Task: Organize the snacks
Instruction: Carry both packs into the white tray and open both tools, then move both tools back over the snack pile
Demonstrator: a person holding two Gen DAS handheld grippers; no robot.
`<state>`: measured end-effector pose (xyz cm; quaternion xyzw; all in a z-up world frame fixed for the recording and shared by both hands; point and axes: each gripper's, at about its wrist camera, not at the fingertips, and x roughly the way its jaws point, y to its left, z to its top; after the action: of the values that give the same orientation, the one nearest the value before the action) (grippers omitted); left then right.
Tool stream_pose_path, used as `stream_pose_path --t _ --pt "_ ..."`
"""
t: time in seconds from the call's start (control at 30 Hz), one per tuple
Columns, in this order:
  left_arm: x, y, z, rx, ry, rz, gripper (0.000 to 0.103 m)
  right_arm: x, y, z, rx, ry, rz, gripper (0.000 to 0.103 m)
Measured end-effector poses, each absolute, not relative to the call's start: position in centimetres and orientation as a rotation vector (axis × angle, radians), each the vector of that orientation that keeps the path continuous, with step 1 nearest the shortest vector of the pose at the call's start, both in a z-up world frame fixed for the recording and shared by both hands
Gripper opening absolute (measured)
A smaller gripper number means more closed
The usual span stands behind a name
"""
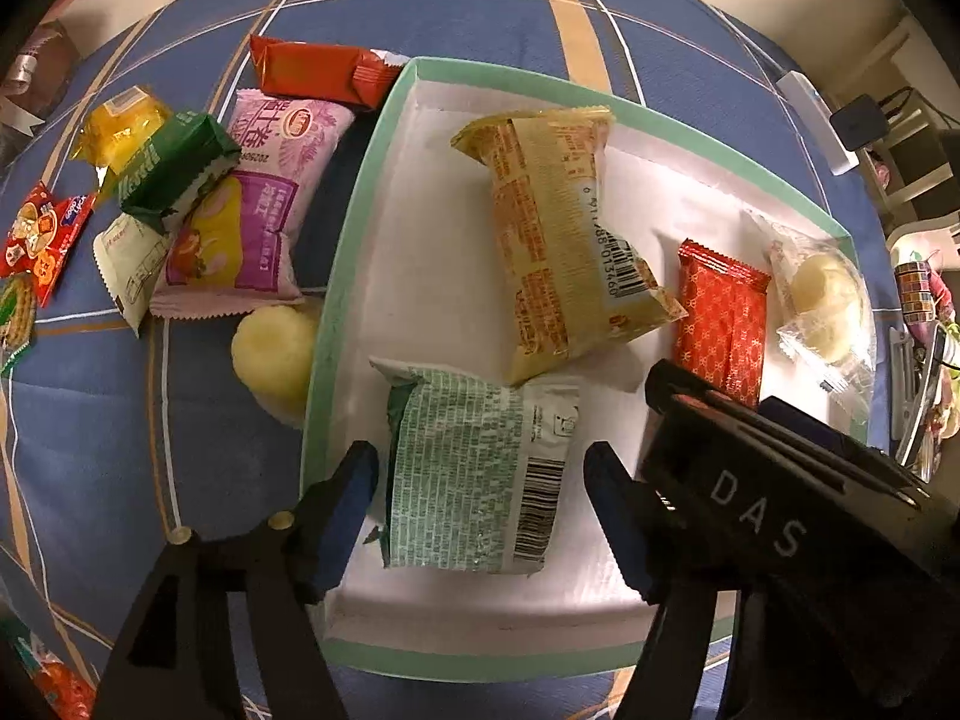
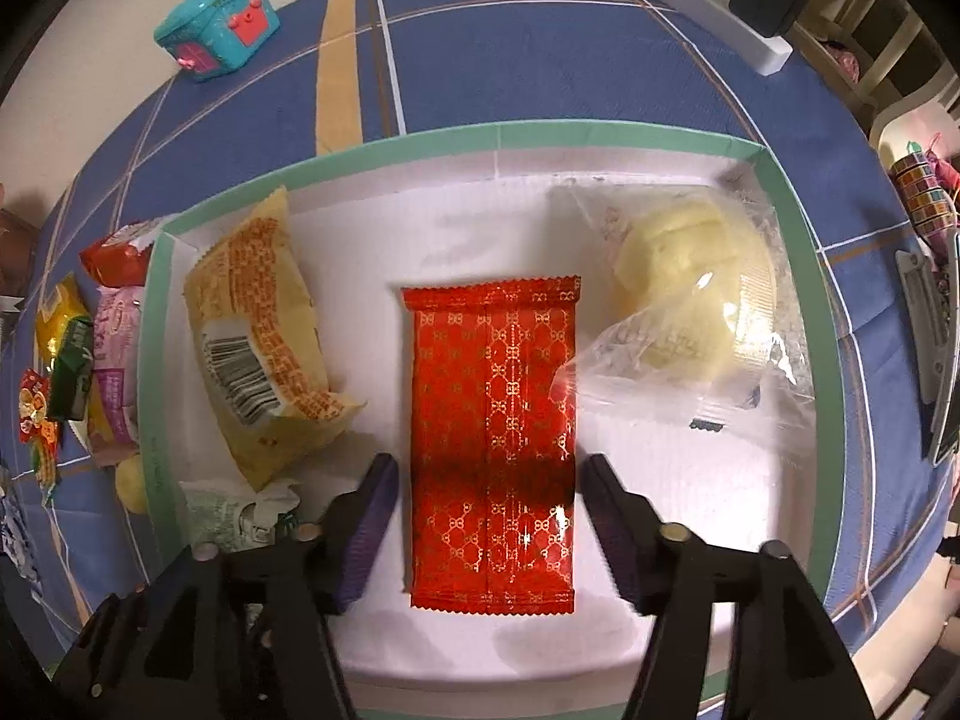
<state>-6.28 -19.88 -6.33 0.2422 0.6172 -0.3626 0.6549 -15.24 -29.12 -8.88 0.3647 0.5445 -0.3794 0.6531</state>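
Observation:
A white tray with a green rim (image 1: 336,324) (image 2: 600,135) lies on the blue cloth. In it lie a green-printed packet (image 1: 474,468), a yellow packet (image 1: 564,234) (image 2: 258,324), a red patterned packet (image 1: 720,324) (image 2: 492,438) and a clear-wrapped pale cake (image 1: 822,294) (image 2: 696,294). My left gripper (image 1: 480,510) is open, its fingers either side of the green packet. My right gripper (image 2: 489,534) is open, straddling the red packet; its body (image 1: 780,480) shows in the left wrist view.
Left of the tray lie loose snacks: a pink packet (image 1: 252,210), a dark red packet (image 1: 318,69), a green packet (image 1: 174,162), a yellow candy (image 1: 120,126), a pale cake (image 1: 276,354). A teal toy box (image 2: 216,24) and a white power strip (image 2: 726,18) sit at the back.

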Motion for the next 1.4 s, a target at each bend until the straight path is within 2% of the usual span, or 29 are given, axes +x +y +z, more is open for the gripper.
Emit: stream_pose_path --t 0.2,0.27,0.3,0.43,0.53,1.03,1.4 --pt "-6.7 -20.6 -7.2 0.542 1.404 -0.848 0.085 -15.1 -28.9 -9.5 0.836 1.238 -0.864 0.09" --pt "-7.1 -21.0 -7.3 0.542 1.402 -0.859 0.092 -15.1 -29.0 -9.7 0.832 1.237 -0.868 0.101" --pt "-7.2 -21.1 -7.3 0.541 1.401 -0.862 0.093 -15.1 -29.1 -9.8 0.83 1.233 -0.871 0.103" --pt "-7.9 -21.6 -7.1 0.551 1.372 -0.856 0.096 -15.4 -29.5 -9.7 0.831 1.219 -0.888 0.103" --pt "-8.0 -21.9 -6.5 0.559 1.348 -0.841 0.103 -15.9 -30.0 -9.4 0.829 1.214 -0.899 0.103" --pt "-8.1 -21.8 0.6 0.508 1.174 -0.886 0.103 -17.5 -30.5 -0.6 0.741 1.034 -0.937 0.103" --pt "-0.7 -15.7 0.9 0.405 1.198 -0.747 0.103 -17.0 -29.1 1.6 0.75 1.006 -0.944 0.103"
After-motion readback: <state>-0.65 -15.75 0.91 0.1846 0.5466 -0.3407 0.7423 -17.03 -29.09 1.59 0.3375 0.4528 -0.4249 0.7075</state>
